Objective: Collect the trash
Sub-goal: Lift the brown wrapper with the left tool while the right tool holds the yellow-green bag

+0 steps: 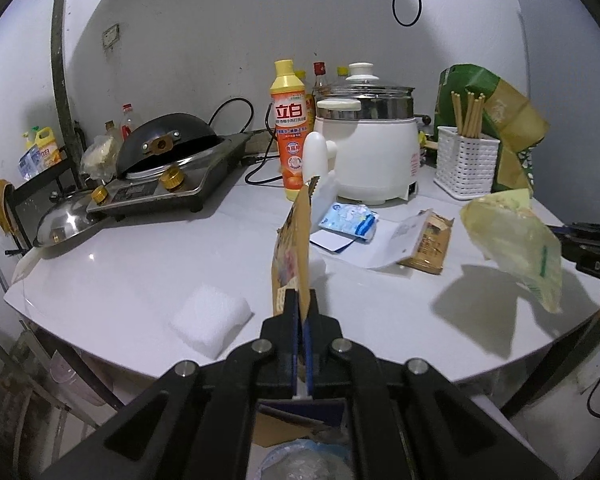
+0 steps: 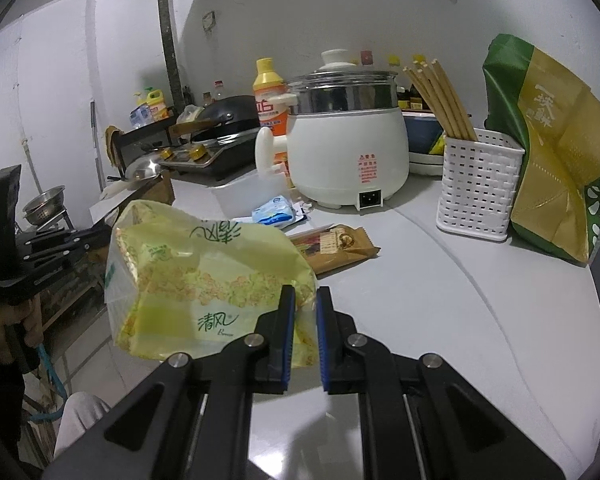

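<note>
My left gripper (image 1: 300, 300) is shut on a brown cardboard piece (image 1: 294, 252) held upright above the white table (image 1: 140, 264). My right gripper (image 2: 304, 300) is shut on a yellow-green tissue wrapper (image 2: 196, 280) and holds it above the table; the wrapper also shows in the left wrist view (image 1: 516, 240). On the table lie a brown snack wrapper (image 1: 428, 244) (image 2: 336, 244), a blue-white packet (image 1: 348, 218) (image 2: 274, 210), white paper (image 1: 396, 248) and a white sponge-like pad (image 1: 210, 318).
A white electric pot (image 1: 370, 152) (image 2: 348, 152), an orange detergent bottle (image 1: 290, 128), a white chopstick basket (image 1: 466, 162) (image 2: 478, 184) and a green-gold bag (image 2: 552, 152) stand at the back. A gas stove with a wok (image 1: 168, 172) sits at the left.
</note>
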Demonstrator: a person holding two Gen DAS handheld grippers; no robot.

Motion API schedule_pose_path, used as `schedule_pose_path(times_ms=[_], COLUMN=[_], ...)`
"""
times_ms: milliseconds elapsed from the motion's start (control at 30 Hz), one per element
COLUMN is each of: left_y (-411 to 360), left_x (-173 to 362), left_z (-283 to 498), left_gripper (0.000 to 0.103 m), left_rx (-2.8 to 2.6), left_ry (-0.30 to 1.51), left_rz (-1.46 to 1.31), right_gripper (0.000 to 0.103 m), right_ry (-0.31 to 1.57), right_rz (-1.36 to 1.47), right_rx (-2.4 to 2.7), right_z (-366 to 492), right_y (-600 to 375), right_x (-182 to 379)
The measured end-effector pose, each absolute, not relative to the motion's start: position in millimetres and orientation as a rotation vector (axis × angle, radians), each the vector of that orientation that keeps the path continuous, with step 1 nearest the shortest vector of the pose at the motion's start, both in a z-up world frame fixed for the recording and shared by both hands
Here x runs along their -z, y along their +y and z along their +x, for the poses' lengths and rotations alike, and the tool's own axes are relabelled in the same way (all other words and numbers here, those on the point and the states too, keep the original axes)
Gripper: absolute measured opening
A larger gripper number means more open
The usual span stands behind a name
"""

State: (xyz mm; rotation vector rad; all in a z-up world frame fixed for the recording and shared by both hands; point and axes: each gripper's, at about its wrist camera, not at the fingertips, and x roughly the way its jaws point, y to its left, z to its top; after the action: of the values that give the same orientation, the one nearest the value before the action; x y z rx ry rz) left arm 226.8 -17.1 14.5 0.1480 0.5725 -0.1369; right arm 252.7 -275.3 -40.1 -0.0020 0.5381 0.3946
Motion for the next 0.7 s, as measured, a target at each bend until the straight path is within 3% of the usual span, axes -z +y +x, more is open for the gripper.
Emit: schedule_pose_path(times_ms=[700], left_y=[21.7], left_x=[-17.0], left_z=[161.1], left_gripper=[0.002], left_rx=[0.118], left_ry=[0.544], left_rz=[0.08], right_gripper=[0.009], right_ry=[0.518], right_rz=[-0.081], right_rx=[-0.472], right_z=[218.1], right_y=[-224.6], right_x=[31.1])
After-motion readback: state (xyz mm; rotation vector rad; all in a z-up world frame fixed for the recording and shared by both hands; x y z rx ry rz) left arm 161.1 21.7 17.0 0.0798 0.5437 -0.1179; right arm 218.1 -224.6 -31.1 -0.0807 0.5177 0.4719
